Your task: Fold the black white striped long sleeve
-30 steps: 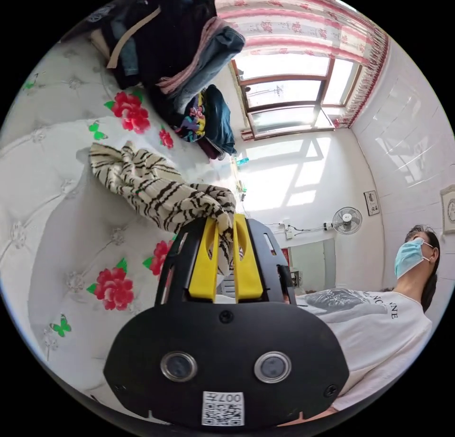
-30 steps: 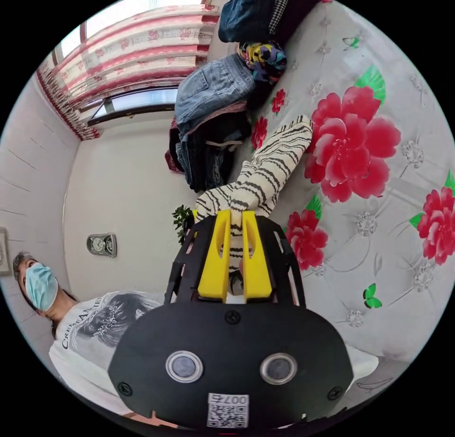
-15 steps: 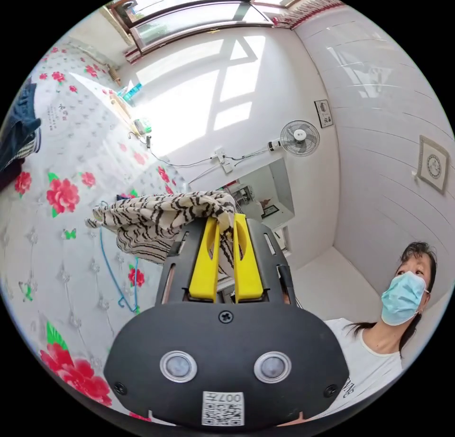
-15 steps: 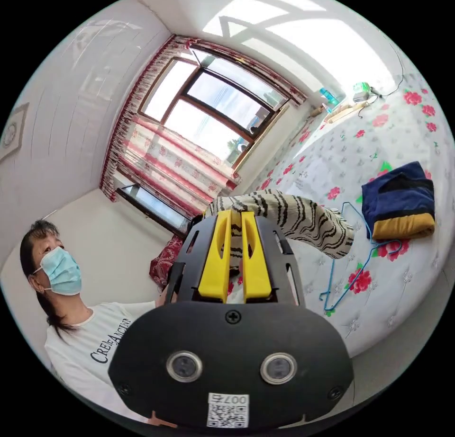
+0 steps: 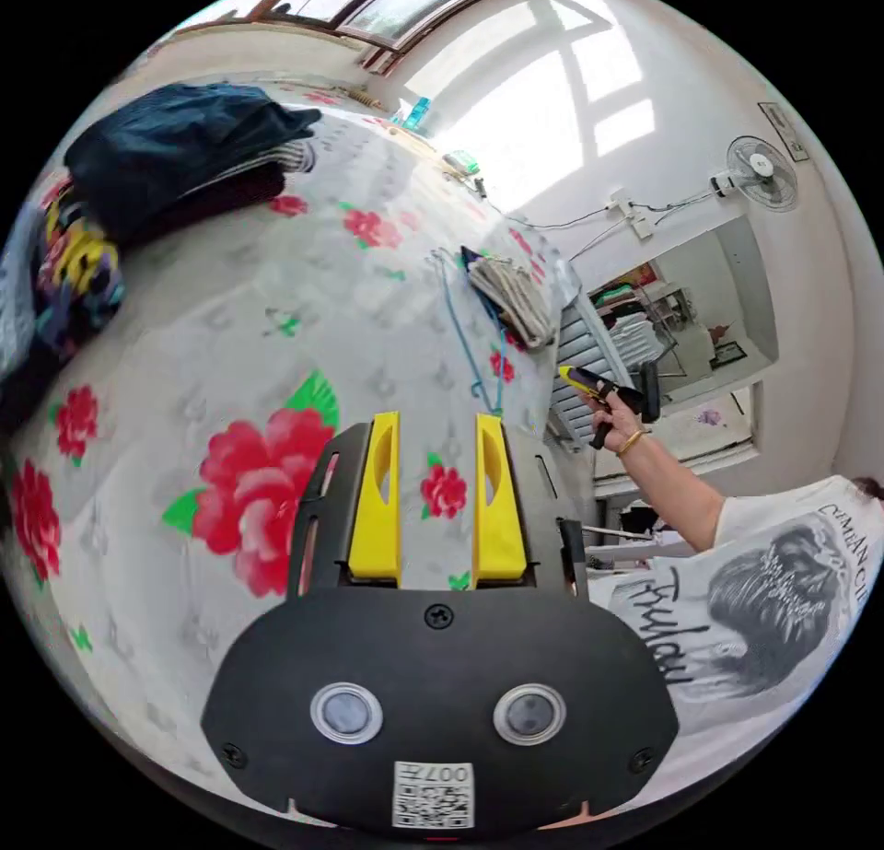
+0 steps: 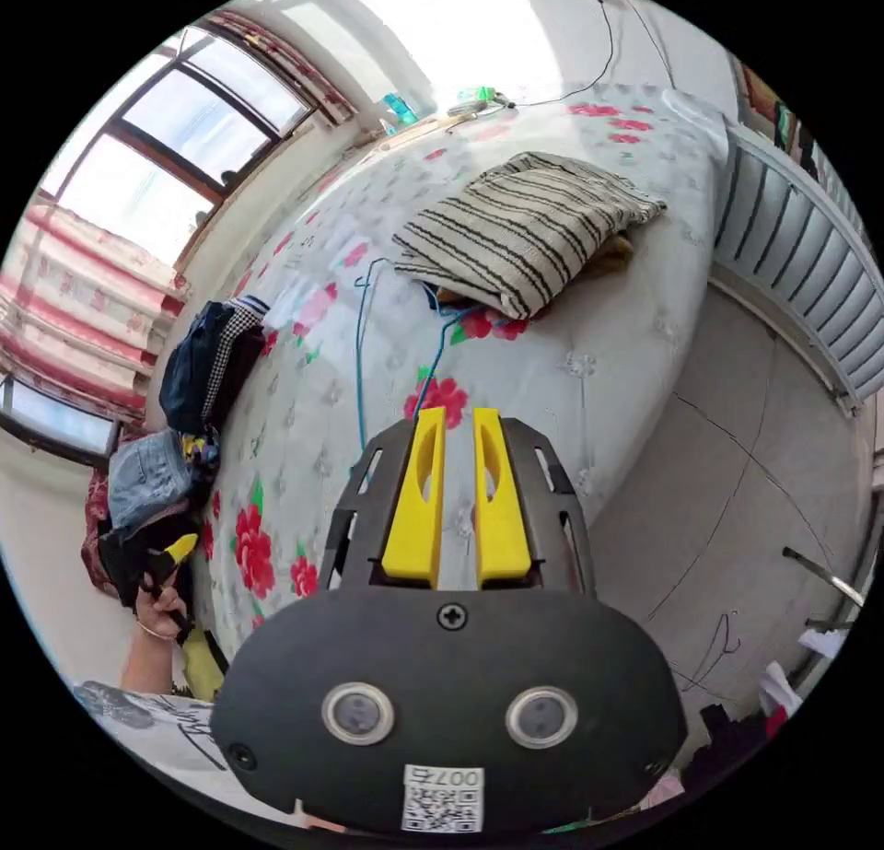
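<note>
We see the shirt folded on the bed, over a darker garment. Both grippers, left and right, have jaws apart, empty. We judge folding finished; next, withdraw.

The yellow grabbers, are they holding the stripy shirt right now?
No. Both the left gripper and right gripper hold nothing. The striped long sleeve lies folded on the bed.

**Flowered bed and its load**

The bed, covered in white quilting with red flowers, carries a folded black white striped long sleeve near its far corner. A blue hanger lies just beside it, partly tucked under. A pile of dark clothes and jeans sits well apart.
</note>
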Available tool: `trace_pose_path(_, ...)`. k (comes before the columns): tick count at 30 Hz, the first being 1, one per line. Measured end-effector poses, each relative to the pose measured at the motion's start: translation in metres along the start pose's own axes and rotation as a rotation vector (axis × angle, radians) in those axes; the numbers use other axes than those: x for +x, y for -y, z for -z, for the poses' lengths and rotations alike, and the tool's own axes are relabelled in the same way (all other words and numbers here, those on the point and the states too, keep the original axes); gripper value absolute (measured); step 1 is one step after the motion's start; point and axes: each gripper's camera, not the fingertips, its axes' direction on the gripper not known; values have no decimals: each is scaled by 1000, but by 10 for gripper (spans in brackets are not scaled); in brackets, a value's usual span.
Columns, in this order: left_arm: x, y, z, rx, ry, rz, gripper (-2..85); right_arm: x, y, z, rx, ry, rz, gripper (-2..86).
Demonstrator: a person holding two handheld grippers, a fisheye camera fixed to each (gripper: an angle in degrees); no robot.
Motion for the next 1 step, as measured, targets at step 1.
trace_pose_path(1, -9, -30, 13, -2, 60, 38, 115, -13, -10, -12, -38, 2, 36, 58)
